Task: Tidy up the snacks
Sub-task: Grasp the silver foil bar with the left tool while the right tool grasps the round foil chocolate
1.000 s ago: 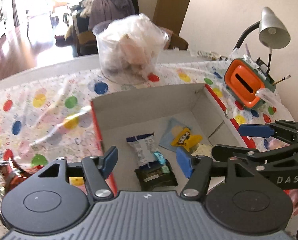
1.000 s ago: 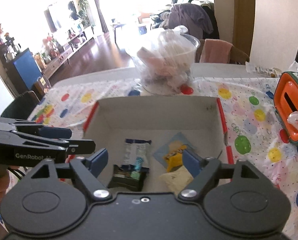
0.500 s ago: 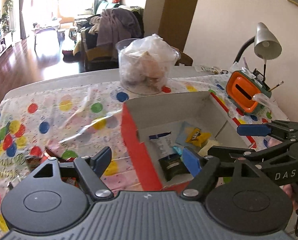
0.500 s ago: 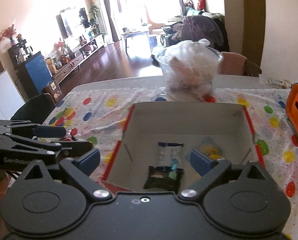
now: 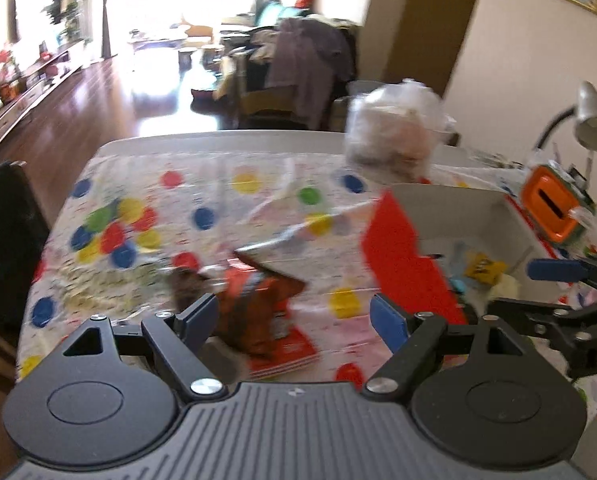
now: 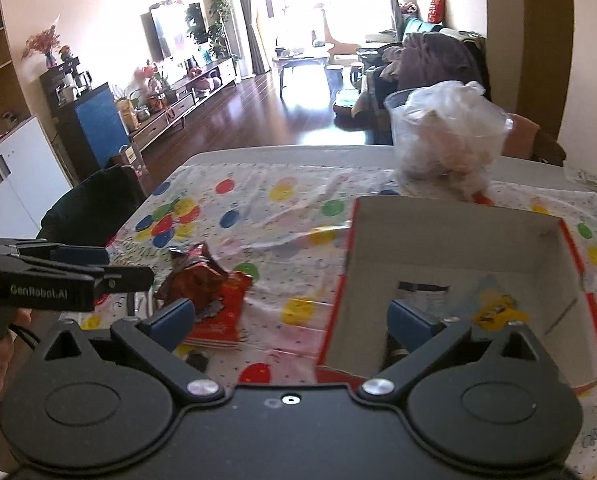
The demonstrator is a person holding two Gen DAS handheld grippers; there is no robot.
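Landmark: the red-sided cardboard box, open-topped, standing on my table's balloon-print tablecloth. All places below are given from it.

1. Left gripper. I hold it over the cloth to the left of the box. Fingers spread wide with nothing pinched; the crumpled wrapper lies on the cloth beyond the gap, seen just right of the left pad. From my right wrist view its black body shows at the far left edge, well away from the box.

2. Right gripper. I hold it over the near left corner of the box. Its jaws are opening, already very wide, with nothing between them; the right pad sits in front of the box's interior, the left pad over the cloth.

3. Crumpled red-and-brown snack wrapper. On the cloth, left of the box and clear of it, lying partly on a flat red packet.

4. Snacks inside the box: a white-and-blue packet, a pale blue sachet with a yellow figure, and a dark packet near the front wall, blurred and mostly hidden.

5. Clear plastic tub stuffed with bagged items, behind the box's far wall.

6. Orange holder and grey desk lamp, right of the box.
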